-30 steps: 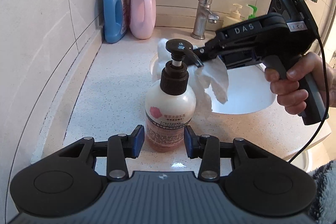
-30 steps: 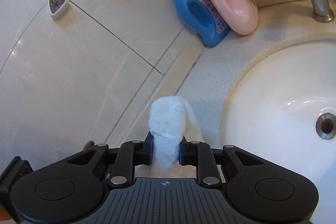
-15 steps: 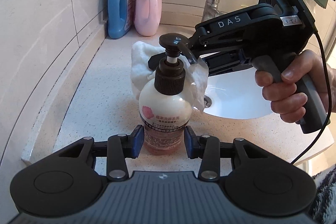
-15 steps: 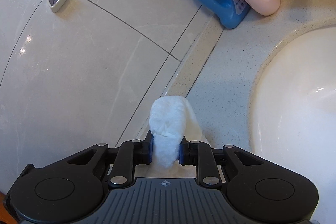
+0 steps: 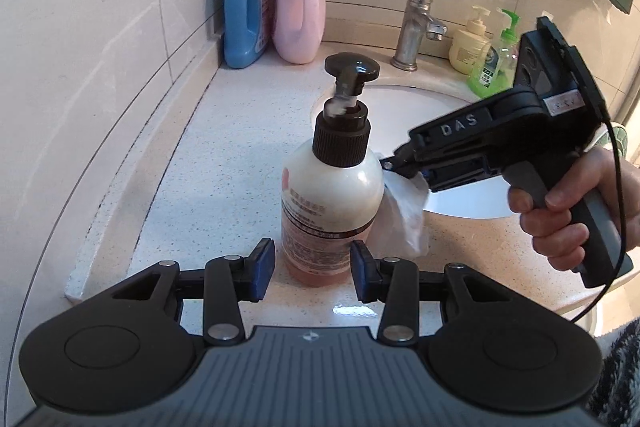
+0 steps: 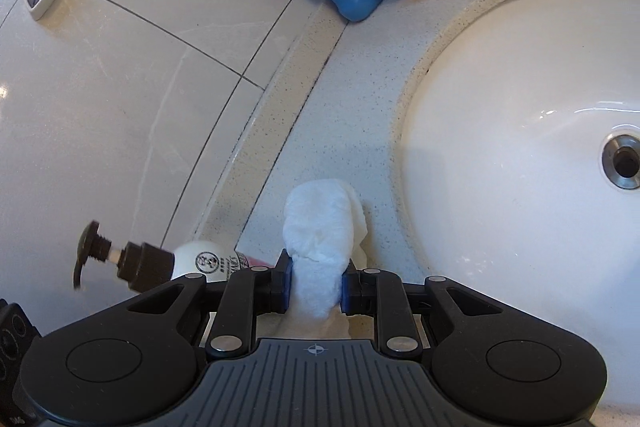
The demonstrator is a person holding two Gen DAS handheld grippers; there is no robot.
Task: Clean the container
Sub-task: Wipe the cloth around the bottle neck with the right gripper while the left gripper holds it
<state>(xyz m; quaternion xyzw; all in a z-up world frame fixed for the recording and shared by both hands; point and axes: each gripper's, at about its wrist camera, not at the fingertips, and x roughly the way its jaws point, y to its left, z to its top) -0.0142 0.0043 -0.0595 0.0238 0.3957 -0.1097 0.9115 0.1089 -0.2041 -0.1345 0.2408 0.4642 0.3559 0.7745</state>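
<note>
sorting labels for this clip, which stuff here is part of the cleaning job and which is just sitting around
In the job:
- pump bottle
- white tissue, clamped in the right gripper
- left gripper, fingers either side of the bottle's base

Just there:
- blue jug
- pink bottle
- faucet
- sink
- two soap dispensers

Black claw [image 5: 313, 271] w/ blue pads, silver screws, white "DAS" mark

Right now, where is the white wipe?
The white wipe is clamped in the right gripper, and in the left wrist view it sits against the right side of the pump bottle, beside the sink.
</note>
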